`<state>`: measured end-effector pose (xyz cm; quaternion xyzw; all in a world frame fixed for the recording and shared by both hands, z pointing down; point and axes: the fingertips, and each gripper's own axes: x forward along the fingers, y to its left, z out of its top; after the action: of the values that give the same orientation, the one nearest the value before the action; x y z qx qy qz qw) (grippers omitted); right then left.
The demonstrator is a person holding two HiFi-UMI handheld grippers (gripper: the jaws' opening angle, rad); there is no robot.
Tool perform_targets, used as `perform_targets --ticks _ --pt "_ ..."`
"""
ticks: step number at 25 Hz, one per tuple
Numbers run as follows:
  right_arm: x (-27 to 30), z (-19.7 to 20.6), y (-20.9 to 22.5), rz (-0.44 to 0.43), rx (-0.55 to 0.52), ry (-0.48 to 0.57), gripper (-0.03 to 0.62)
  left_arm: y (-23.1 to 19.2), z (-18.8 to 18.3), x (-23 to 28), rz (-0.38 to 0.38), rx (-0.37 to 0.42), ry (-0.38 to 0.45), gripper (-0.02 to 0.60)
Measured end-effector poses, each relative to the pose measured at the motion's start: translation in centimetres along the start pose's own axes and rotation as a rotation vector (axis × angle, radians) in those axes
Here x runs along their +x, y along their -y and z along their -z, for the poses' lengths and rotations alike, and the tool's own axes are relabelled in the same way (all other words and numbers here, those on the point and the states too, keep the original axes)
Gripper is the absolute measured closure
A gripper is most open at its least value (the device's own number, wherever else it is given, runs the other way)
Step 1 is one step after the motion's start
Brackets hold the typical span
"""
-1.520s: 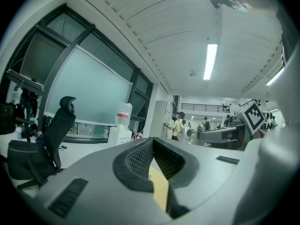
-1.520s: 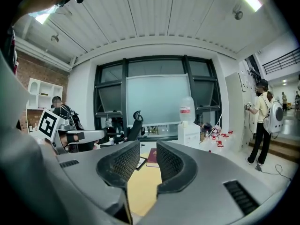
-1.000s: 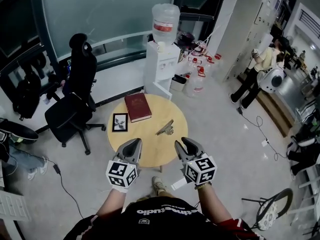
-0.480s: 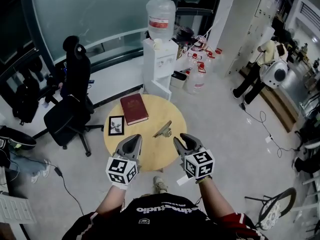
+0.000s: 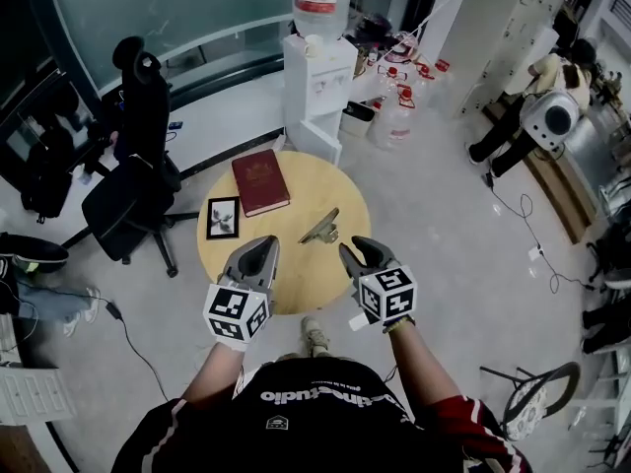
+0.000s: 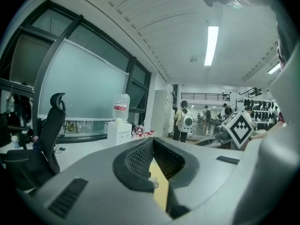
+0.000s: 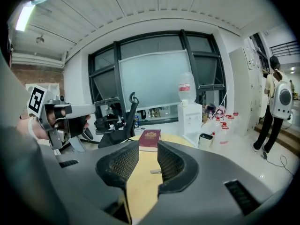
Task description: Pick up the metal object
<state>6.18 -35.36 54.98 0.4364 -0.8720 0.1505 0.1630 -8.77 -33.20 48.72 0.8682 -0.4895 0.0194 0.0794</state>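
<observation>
The metal object, a small grey clip-like piece, lies right of centre on the round wooden table. My left gripper hovers over the table's near edge with its tips meeting and nothing between them. To its right, my right gripper is over the near right rim, open and empty, a short way in front of the metal object. In the right gripper view the metal object shows through the gap of the right gripper, apart from the pads. In the left gripper view the left gripper shows only a sliver of table.
A red book and a small framed picture lie on the table's far left half. A black office chair stands to the left, a water dispenser and several bottles behind. A person stands far right.
Both grippers have moved forward over the table's near edge, the right one also lower and closer to the metal object. Neither has taken hold of anything.
</observation>
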Motion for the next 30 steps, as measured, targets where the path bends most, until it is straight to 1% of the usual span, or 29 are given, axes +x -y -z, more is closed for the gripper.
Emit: perform_targets --ticks 4,11,19,22,30 --pt "1.8 2.1 1.1 -0.014 0.012 -0.047 0.456 -0.2 0.7 0.8 -0.007 -0.002 -0.021 0.565" --pt "4.7 6.4 3.4 -0.007 0.064 -0.125 0.451 -0.8 2.1 2.2 -0.013 -0.002 -0.059 0.565" --pt "8.3 9.5 4.2 -0.016 0.058 -0.187 0.439 -1.3 3.3 3.8 -0.014 -0.006 -0.077 0.565" --pt "9.7 10.5 5.0 -0.005 0.060 -0.210 0.437 -1.5 3.7 4.3 -0.016 -0.013 -0.081 0.565" --pt "13.3 14.0 6.6 0.033 0.130 -0.278 0.436 -2.4 5.0 5.6 -0.021 -0.033 -0.107 0.565"
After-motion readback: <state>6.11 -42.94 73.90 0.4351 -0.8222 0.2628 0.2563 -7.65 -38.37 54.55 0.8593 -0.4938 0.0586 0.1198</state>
